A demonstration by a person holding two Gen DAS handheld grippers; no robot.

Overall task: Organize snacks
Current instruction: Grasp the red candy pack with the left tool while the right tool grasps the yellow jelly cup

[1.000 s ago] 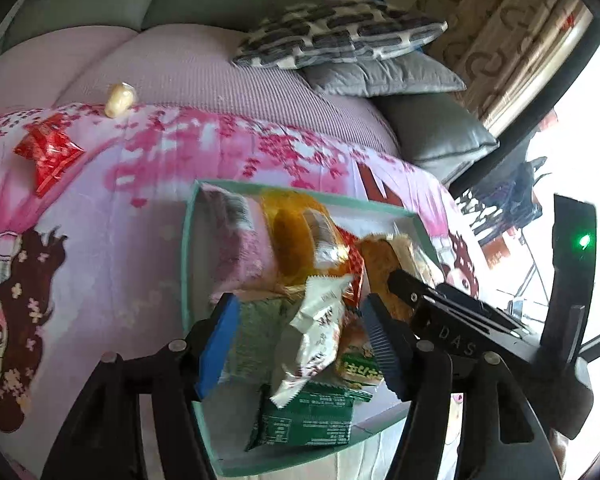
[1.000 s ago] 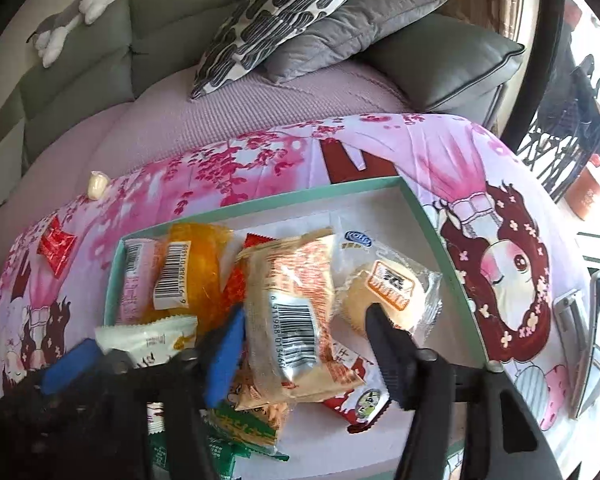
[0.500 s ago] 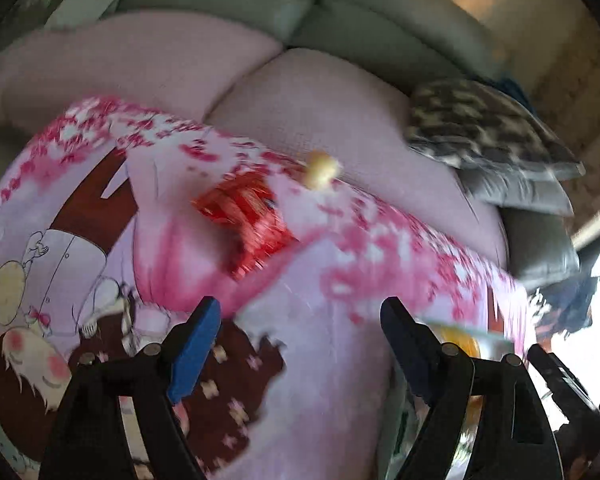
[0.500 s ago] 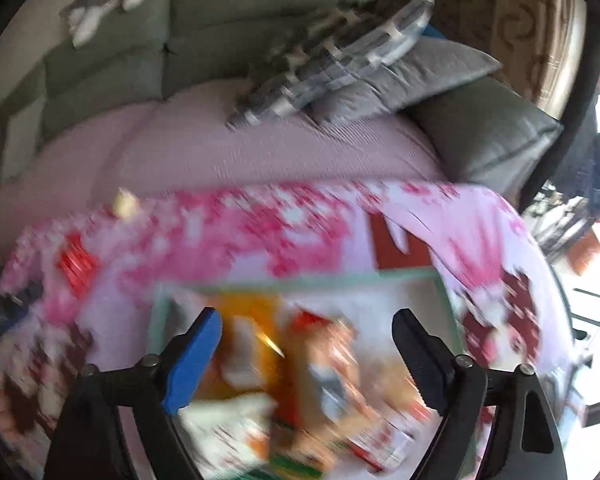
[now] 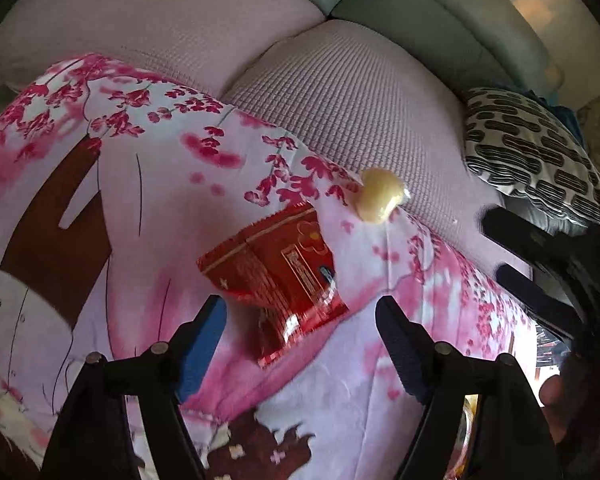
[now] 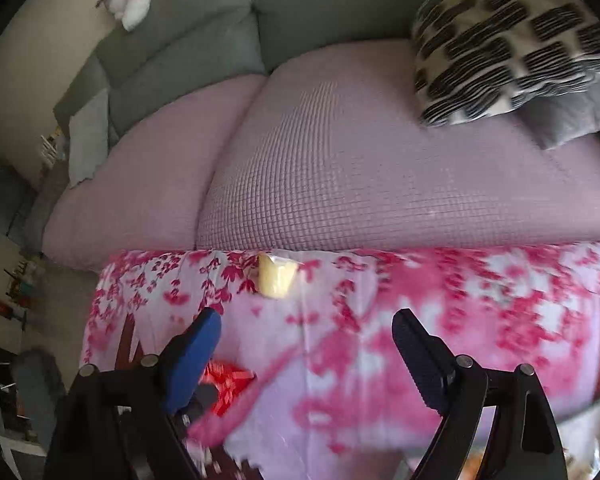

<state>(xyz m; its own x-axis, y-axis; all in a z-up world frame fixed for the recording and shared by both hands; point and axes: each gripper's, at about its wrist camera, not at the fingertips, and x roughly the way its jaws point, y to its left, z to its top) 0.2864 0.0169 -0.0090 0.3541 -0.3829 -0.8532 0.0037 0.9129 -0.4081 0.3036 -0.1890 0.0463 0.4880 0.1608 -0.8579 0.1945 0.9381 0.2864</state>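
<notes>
**Two loose snacks left on the blanket, both fingers empty**

The left gripper [image 5: 300,336] has its fingers spread and narrowing a little, with nothing pinched; the lower corner of the red foil packet [image 5: 276,276] lies between the tips but no pad touches it. The right gripper [image 6: 306,344] has its fingers spread wide and empty, aimed at the small yellow wrapped snack [image 6: 274,278], which sits just beyond the tips.

Both snacks lie on the pink floral blanket [image 5: 148,200], near its far edge, the yellow one just beside the red packet's upper corner [image 5: 380,196]. Behind them is the mauve sofa cushion [image 6: 340,160].

The red packet looks light, flat and crinkly, probably slick; a pinch across its middle or a crimped edge should hold best, and the soft blanket will give under the pads. The yellow piece looks small, rounded and squashable, so a gentle grip across its widest part seems wise.
</notes>
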